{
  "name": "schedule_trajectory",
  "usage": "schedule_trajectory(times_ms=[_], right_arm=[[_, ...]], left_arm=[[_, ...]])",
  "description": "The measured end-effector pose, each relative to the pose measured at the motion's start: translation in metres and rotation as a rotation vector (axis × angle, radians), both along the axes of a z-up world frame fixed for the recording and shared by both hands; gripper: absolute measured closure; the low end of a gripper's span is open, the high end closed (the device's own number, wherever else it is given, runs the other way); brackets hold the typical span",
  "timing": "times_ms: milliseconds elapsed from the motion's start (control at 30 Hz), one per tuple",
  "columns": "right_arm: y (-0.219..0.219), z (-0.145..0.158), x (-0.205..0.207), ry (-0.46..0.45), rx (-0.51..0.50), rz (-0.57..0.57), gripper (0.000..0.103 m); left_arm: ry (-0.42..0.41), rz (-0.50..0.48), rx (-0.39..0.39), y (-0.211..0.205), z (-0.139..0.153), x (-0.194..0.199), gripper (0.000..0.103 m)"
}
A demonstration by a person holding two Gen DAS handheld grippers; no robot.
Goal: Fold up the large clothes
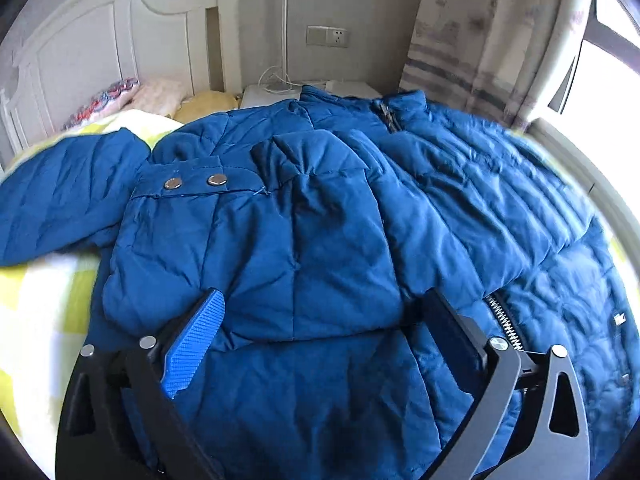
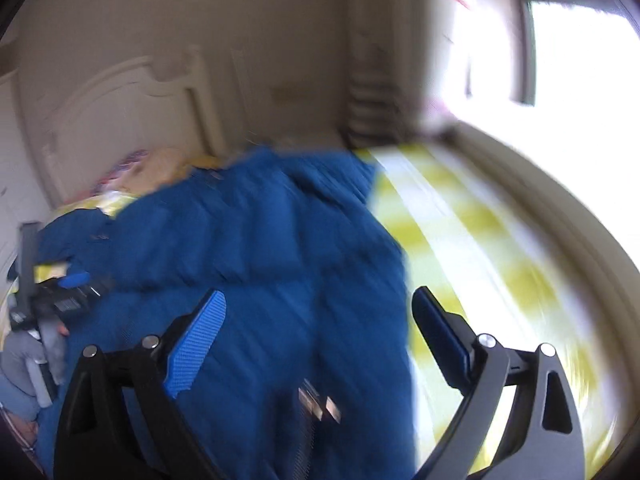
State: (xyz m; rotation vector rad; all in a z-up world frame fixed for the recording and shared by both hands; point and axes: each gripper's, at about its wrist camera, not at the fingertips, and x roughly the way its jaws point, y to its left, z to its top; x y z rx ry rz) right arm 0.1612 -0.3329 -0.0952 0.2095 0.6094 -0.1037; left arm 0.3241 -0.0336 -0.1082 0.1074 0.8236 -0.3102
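Note:
A large blue quilted down jacket [image 1: 320, 208] lies spread on the bed. One sleeve with two metal snaps [image 1: 196, 181] is folded across its front; the other sleeve [image 1: 60, 192] lies out at the left. The zipper [image 1: 505, 322] runs under my right finger. My left gripper [image 1: 320, 304] is open, just above the folded sleeve, holding nothing. In the blurred right wrist view my right gripper [image 2: 320, 304] is open over the jacket [image 2: 248, 248] near its right edge. The left gripper [image 2: 68, 284] shows at the far left there.
The bed has a yellow-and-white checked sheet [image 1: 36, 312], seen also in the right wrist view [image 2: 472, 240]. A white headboard [image 1: 100, 48] and pillows [image 1: 160, 94] are at the back left. A curtain [image 1: 472, 40] and a bright window [image 2: 576, 48] are on the right.

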Motion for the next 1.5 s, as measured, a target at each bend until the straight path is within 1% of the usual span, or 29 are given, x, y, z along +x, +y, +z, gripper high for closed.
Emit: schedule_trajectory(times_ms=[67,133,200,233,267,367,400,433,533,600,700,767,967,1100,1200,1233,1300,1333,1400,1500], right_arm=[[0.016,0.01,0.033,-0.008,-0.063,0.044,0.01],[0.027,0.004,0.064,0.011,-0.081,0.062,0.012],[0.032,-0.023,0.101,0.108,-0.053,0.068,0.012],[0.034,-0.042,0.114,0.173,-0.064,0.056,0.012],[0.035,-0.06,0.131,0.282,-0.073,0.051,0.011],[0.036,-0.057,0.127,0.272,-0.088,0.033,0.008],[0.035,-0.056,0.125,0.268,-0.091,0.033,0.008],[0.034,-0.055,0.123,0.265,-0.084,0.033,0.008],[0.031,-0.056,0.121,0.272,-0.088,0.028,0.005],[0.033,-0.057,0.125,0.279,-0.092,0.016,0.003],[0.041,-0.058,0.134,0.285,-0.08,0.018,0.003],[0.038,-0.058,0.133,0.28,-0.061,0.022,0.002],[0.036,-0.059,0.136,0.288,-0.061,0.022,0.002],[0.037,-0.059,0.141,0.311,-0.064,0.029,0.002],[0.034,-0.052,0.148,0.345,-0.047,0.075,0.003],[0.034,-0.047,0.149,0.339,-0.044,0.08,0.004],[0.033,-0.03,0.152,0.279,-0.063,0.073,0.004],[0.034,-0.019,0.158,0.235,-0.077,0.074,0.004],[0.036,-0.006,0.176,0.193,-0.071,0.101,0.004],[0.04,-0.004,0.207,0.173,-0.082,0.13,0.004]], left_arm=[[-0.011,0.0,0.005,-0.002,0.002,-0.001,0.006],[-0.014,0.002,-0.033,0.007,0.004,-0.004,0.006],[-0.024,0.009,-0.075,0.013,0.007,-0.005,0.006],[-0.038,0.017,-0.096,0.017,0.009,-0.007,0.006],[-0.074,0.028,-0.132,0.023,0.013,-0.012,0.006],[-0.179,0.053,-0.209,0.038,0.027,-0.028,0.006],[-0.185,0.06,-0.222,0.04,0.028,-0.029,0.006],[-0.178,0.068,-0.222,0.041,0.028,-0.027,0.006],[-0.091,0.089,-0.206,0.041,0.019,-0.012,0.006],[-0.06,0.094,-0.207,0.041,0.016,-0.007,0.006],[-0.066,0.09,-0.204,0.04,0.015,-0.008,0.006],[-0.063,0.088,-0.193,0.038,0.014,-0.007,0.006],[-0.045,0.084,-0.178,0.035,0.011,-0.004,0.006],[-0.043,0.085,-0.173,0.034,0.011,-0.004,0.006],[-0.042,0.085,-0.174,0.035,0.011,-0.003,0.006],[-0.041,0.086,-0.173,0.035,0.011,-0.003,0.006],[-0.038,0.086,-0.169,0.034,0.01,-0.003,0.006],[-0.036,0.087,-0.167,0.033,0.01,-0.003,0.006],[-0.03,0.088,-0.161,0.033,0.009,-0.002,0.006],[-0.028,0.088,-0.159,0.033,0.008,-0.001,0.006]])
